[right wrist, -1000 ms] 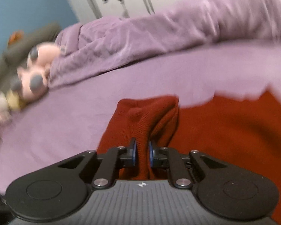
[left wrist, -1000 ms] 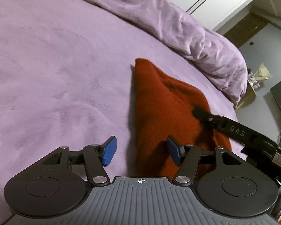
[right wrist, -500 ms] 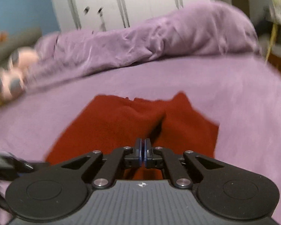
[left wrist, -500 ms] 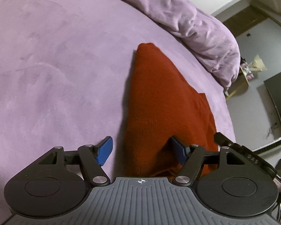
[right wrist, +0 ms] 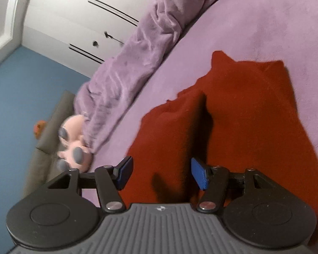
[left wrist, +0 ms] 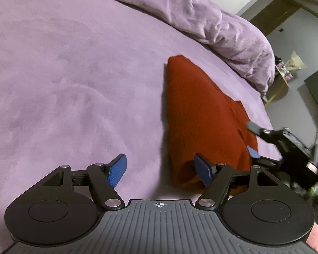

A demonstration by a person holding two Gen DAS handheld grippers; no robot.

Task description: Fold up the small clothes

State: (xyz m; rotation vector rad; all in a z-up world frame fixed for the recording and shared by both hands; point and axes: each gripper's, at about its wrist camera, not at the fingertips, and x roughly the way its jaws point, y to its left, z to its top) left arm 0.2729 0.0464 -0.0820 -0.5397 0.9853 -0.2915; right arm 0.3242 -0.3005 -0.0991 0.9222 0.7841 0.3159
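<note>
Red knit garment (left wrist: 203, 118) mid purple bedspread (left wrist: 74, 84), broad bare plush leftward

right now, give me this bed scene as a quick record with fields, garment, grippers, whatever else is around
surface: purple plush bed cover
garment: rust-red knitted garment, folded over, lying flat on the cover
left gripper: open, right pad at the garment's near edge, nothing clamped
right gripper: jaws opening, above the garment, pads not pressing on it
bedding: bunched purple duvet along the far side
other: pink plush toy beside the duvet
backdrop: white wardrobe doors
</note>
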